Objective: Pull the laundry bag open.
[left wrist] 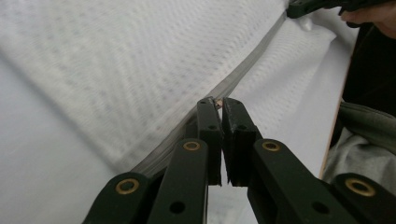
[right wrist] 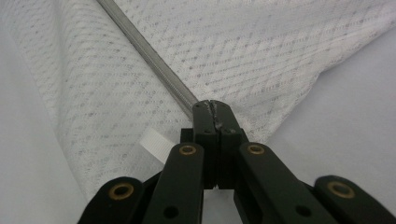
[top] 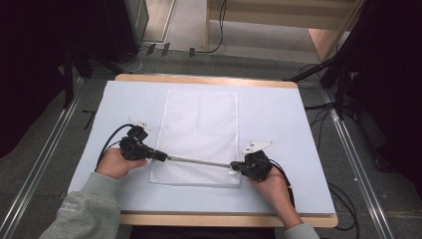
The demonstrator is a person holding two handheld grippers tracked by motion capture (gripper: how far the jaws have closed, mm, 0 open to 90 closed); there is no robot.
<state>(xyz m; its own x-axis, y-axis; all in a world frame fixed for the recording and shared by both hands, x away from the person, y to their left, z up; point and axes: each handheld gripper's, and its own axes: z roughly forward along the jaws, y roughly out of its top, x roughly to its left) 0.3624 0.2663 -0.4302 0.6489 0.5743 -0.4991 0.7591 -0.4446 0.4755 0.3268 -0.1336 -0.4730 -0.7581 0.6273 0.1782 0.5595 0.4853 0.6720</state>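
A white mesh bag lies flat in the middle of the white table top. A grey zipper runs along the bag's near edge. At the zipper's left end my left gripper is shut, with a small brownish zipper pull pinched between its tips. The zipper stretches away from it toward the other gripper. My right gripper is shut on the zipper's right end at the bag's near right corner. In the right gripper view the tips clamp where the zipper ends.
A small white fabric tag sticks out of the bag beside the right jaws. The table's wooden front edge lies just behind both hands. Cables and dark stands surround the table on the floor.
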